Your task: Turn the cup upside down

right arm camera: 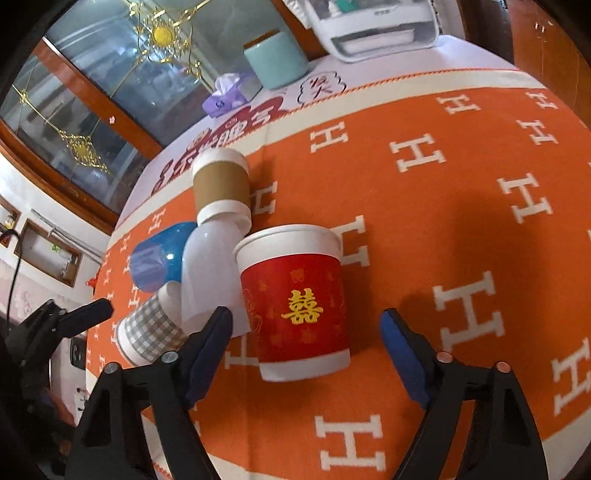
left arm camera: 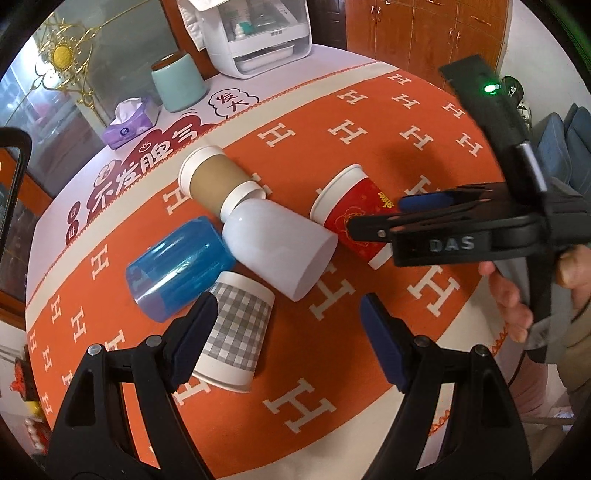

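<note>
Several cups lie on their sides on the orange cloth. A red paper cup [right arm camera: 295,302] [left arm camera: 354,214] lies between the open fingers of my right gripper [right arm camera: 306,328], which shows from the side in the left wrist view [left arm camera: 376,218]. Beside it lie a white plastic cup [left arm camera: 280,247] [right arm camera: 210,273], a brown-sleeved paper cup [left arm camera: 218,181] [right arm camera: 221,184], a blue plastic cup [left arm camera: 177,266] [right arm camera: 159,258] and a grey checked paper cup [left arm camera: 236,332] [right arm camera: 151,328]. My left gripper [left arm camera: 288,321] is open above the cloth, its left finger over the checked cup.
An orange tablecloth [left arm camera: 369,147] with white H marks covers the table. At the back stand a teal canister [left arm camera: 179,83], a purple tissue pack [left arm camera: 129,123] and a white appliance [left arm camera: 258,33]. A hand [left arm camera: 517,295] holds the right gripper.
</note>
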### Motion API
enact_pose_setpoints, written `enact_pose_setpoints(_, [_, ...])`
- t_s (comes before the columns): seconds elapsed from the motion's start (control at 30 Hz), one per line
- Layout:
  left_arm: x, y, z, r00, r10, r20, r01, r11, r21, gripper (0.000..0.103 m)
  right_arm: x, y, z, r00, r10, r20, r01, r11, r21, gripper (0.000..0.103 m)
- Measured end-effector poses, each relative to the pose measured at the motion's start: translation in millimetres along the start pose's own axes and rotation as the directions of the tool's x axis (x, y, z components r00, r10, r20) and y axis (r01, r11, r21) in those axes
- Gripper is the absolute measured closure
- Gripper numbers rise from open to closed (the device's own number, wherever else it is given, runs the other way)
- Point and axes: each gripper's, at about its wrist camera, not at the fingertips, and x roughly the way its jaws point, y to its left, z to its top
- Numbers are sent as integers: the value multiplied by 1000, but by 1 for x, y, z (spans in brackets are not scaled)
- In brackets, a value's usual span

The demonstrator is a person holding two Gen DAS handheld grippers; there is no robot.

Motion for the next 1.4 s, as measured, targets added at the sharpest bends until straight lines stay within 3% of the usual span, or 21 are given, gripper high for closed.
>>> enact_pose_setpoints(0.07, [0,0,-2,1000,-2,0,2,1000,-4,26,9,-2,0,1000,8,-20,-8,1000,2,29])
enact_pose_setpoints(0.13, [-1,2,-5,1000,-7,-1,7,1000,-13,26,19,-2,2,998,36,-46,-36,999,1,42])
enact_pose_setpoints(0.23, [-2,3,-9,1000,-10,-5,10,1000,-25,26,23,0,1,999,35,-42,-36,999,-23,43])
enact_pose_setpoints(0.37, [-9,9,-18,1000,-7,-5,7,999,-49,26,12,15,-5,1000,-9,-21,6,989,-148,44])
enact_pose_setpoints(0.5, [-22,16,-32,1000,-3,0,3,996,-90,26,-9,38,-21,999,-44,-1,41,941,-337,44])
enact_pose_setpoints(0.7, [-47,24,-72,1000,13,-8,-14,986,-164,26,-32,85,-71,999,-46,0,35,764,-645,44])
enact_pose_setpoints(0.77, [-51,26,-86,1000,13,-19,-16,983,-181,26,-33,103,-94,999,-40,-18,14,680,-733,44])
enact_pose_setpoints(0.9, [-57,28,-123,998,1,-56,-12,978,-209,26,-28,137,-143,997,-52,-51,-21,467,-884,44])
enact_pose_setpoints(1.1, [-59,29,-164,996,-15,-90,-7,969,-246,26,-6,166,-189,988,-88,-131,-104,254,-962,43])
enact_pose_setpoints(1.23, [-61,30,-173,996,-22,-84,0,966,-258,26,3,174,-205,983,-108,-152,-134,159,-978,42])
enact_pose_setpoints(1.4, [-67,31,-170,997,-38,-62,21,968,-250,26,4,178,-209,983,-111,-148,-133,135,-982,30])
